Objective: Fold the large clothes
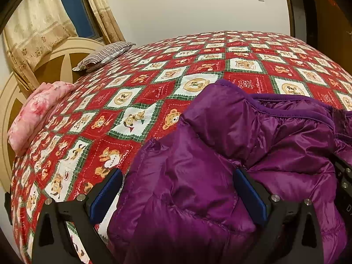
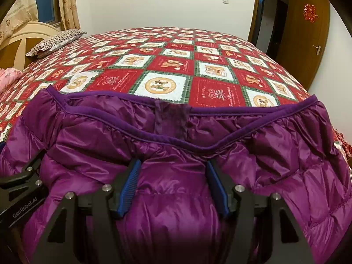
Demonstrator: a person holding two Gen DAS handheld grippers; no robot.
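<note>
A purple puffer jacket (image 1: 253, 145) lies on the red patterned bedspread (image 1: 136, 92), collar edge toward the far side; it fills the near half of the right wrist view (image 2: 176, 149). My left gripper (image 1: 178, 176) is open, its blue-padded fingers (image 1: 107, 193) straddling the jacket's left part, the left finger over bare bedspread. My right gripper (image 2: 172, 167) is open, both fingers (image 2: 129, 187) resting on the jacket's middle below the collar. Each gripper shows at the edge of the other's view.
A striped pillow (image 1: 103, 55) and a pink folded quilt (image 1: 37, 114) lie by the cream headboard (image 1: 55, 66) at left. Curtains (image 1: 37, 26) hang behind. A wooden door (image 2: 308, 33) stands at the right. Bedspread (image 2: 176, 66) stretches beyond the jacket.
</note>
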